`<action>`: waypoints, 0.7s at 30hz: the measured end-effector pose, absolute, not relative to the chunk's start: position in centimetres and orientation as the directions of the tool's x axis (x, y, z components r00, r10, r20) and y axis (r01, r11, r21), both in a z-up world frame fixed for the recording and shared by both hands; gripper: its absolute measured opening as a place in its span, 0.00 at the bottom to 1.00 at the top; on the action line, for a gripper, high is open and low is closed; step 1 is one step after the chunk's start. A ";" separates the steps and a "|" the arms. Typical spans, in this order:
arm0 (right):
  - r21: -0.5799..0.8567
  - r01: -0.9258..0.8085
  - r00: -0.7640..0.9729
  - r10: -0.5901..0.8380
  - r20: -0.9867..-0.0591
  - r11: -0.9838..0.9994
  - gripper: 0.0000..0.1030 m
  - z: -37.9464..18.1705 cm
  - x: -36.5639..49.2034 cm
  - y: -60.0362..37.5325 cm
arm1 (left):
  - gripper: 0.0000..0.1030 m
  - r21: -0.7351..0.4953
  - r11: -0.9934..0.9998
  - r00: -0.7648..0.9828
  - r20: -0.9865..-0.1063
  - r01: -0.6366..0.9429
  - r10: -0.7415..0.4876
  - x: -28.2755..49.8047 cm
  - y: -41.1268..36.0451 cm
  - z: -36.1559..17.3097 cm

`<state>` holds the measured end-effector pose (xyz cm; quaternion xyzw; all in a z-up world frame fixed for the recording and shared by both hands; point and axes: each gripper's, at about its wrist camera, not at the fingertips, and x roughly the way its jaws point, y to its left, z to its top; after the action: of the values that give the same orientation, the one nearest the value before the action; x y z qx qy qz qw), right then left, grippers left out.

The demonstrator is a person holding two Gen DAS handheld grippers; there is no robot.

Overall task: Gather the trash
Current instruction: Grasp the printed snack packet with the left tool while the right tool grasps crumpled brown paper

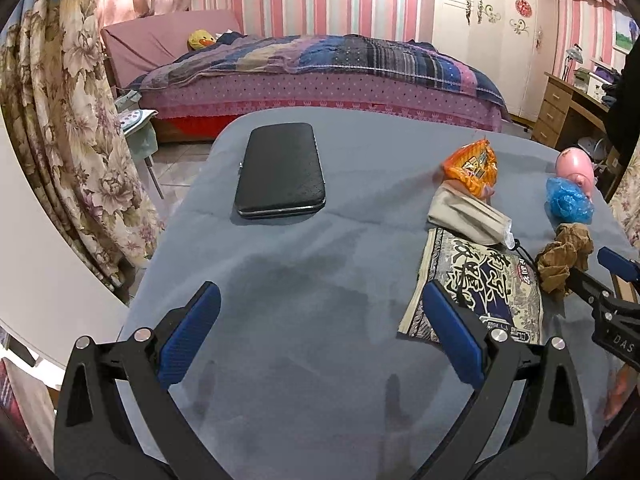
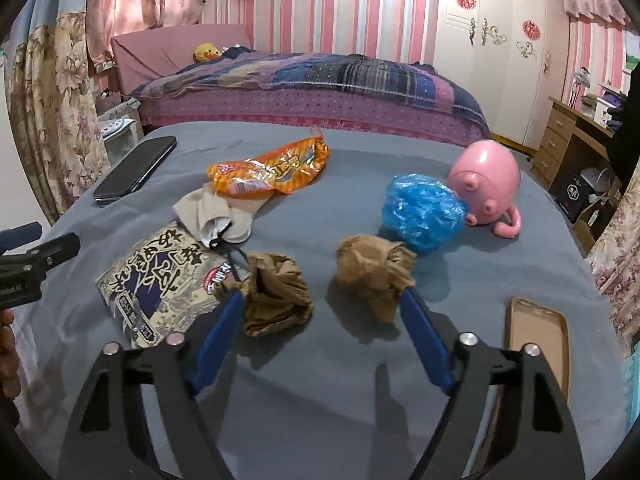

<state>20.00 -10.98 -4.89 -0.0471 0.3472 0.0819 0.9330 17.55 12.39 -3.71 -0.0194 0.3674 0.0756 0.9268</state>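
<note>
Trash lies on the grey-covered table (image 2: 320,380): an orange wrapper (image 2: 268,172), a printed snack bag (image 2: 160,280), a blue plastic wad (image 2: 424,210) and two crumpled brown paper balls (image 2: 276,300) (image 2: 372,272). My right gripper (image 2: 322,300) is open just in front of both brown balls; its left fingertip touches the left ball and its right fingertip sits by the right ball's lower edge. My left gripper (image 1: 320,312) is open over bare cloth, left of the snack bag (image 1: 480,284). The right gripper (image 1: 588,264) shows at the brown paper (image 1: 564,260).
A black case (image 1: 280,172) lies at the far left of the table. A beige cloth (image 2: 212,212) overlaps the snack bag. A pink toy (image 2: 484,184) stands behind the blue wad. A flat tan tray (image 2: 536,332) lies at the near right. A bed (image 1: 320,76) stands beyond.
</note>
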 end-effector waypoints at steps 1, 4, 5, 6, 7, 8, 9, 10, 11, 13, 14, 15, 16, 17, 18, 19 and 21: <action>-0.023 -0.184 0.747 0.125 -0.653 0.983 0.73 -4.8 19.9 -10.9 | 0.95 0.023 0.988 0.720 -0.682 -0.153 0.127 17.5 12.4 -3.7; -0.013 -0.197 0.747 0.142 -0.649 0.980 0.69 -4.6 19.6 -10.4 | 0.95 0.029 0.988 0.722 -0.680 -0.149 0.129 17.3 12.4 -3.5; -0.014 -0.203 0.746 0.146 -0.650 0.979 0.68 -4.7 19.5 -10.2 | 0.95 0.028 0.989 0.720 -0.682 -0.147 0.126 17.3 12.3 -3.5; -0.014 -0.207 0.744 0.148 -0.652 0.978 0.67 -4.7 19.6 -10.1 | 0.95 0.027 0.990 0.716 -0.688 -0.142 0.121 17.3 12.3 -3.6; -0.013 -0.215 0.738 0.154 -0.656 0.976 0.66 -4.9 19.6 -9.8 | 0.95 0.027 0.990 0.713 -0.691 -0.139 0.119 17.4 12.2 -3.6; -0.010 -0.223 0.731 0.160 -0.663 0.975 0.64 -5.1 19.9 -9.6 | 0.95 0.031 0.991 0.712 -0.693 -0.134 0.118 17.4 12.1 -3.7; -0.007 -0.228 0.725 0.165 -0.669 0.974 0.60 -5.2 20.0 -9.6 | 0.95 0.036 0.991 0.711 -0.694 -0.130 0.118 17.3 11.9 -3.7; 0.004 -0.236 0.714 0.176 -0.677 0.972 0.58 -5.5 20.4 -9.5 | 0.95 0.042 0.991 0.710 -0.694 -0.125 0.118 17.3 11.8 -3.8; 0.021 -0.242 0.705 0.191 -0.683 0.970 0.58 -5.6 20.6 -9.5 | 0.95 0.047 0.992 0.709 -0.695 -0.119 0.118 17.3 11.6 -3.8; 0.055 -0.257 0.688 0.222 -0.691 0.965 0.54 -5.9 21.1 -9.6 | 0.95 0.054 0.993 0.707 -0.698 -0.106 0.113 17.4 11.1 -4.0; 0.081 -0.272 0.674 0.249 -0.695 0.959 0.48 -6.0 21.3 -9.6 | 0.95 0.053 0.994 0.706 -0.700 -0.099 0.107 17.4 10.9 -4.0; 0.094 -0.281 0.667 0.265 -0.696 0.955 0.45 -6.1 21.3 -9.7 | 0.95 0.049 0.995 0.704 -0.703 -0.090 0.099 17.5 10.6 -4.1; 0.099 -0.283 0.665 0.270 -0.696 0.954 0.44 -6.1 21.4 -9.8 | 0.95 0.047 0.995 0.703 -0.705 -0.084 0.093 17.6 10.5 -4.2; 0.108 -0.288 0.665 0.280 -0.692 0.952 0.43 -6.1 21.3 -9.8 | 0.95 0.045 0.996 0.701 -0.708 -0.079 0.088 17.7 10.3 -4.3; 0.117 -0.293 0.667 0.291 -0.686 0.949 0.42 -6.0 21.2 -10.0 | 0.95 0.043 0.996 0.697 -0.713 -0.072 0.081 17.8 10.0 -4.5; 0.118 -0.297 0.670 0.294 -0.682 0.948 0.42 -5.8 21.1 -10.2 | 0.95 0.043 0.997 0.693 -0.717 -0.065 0.076 17.9 9.7 -4.6; 0.099 -0.303 0.675 0.286 -0.680 0.948 0.42 -5.5 20.9 -10.6 | 0.95 0.046 0.998 0.688 -0.722 -0.051 0.069 18.1 9.1 -4.8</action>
<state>20.86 -10.57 -5.46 -0.0111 0.3694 0.1610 0.9151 18.13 9.07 -4.82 0.0109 0.3934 0.0327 0.9187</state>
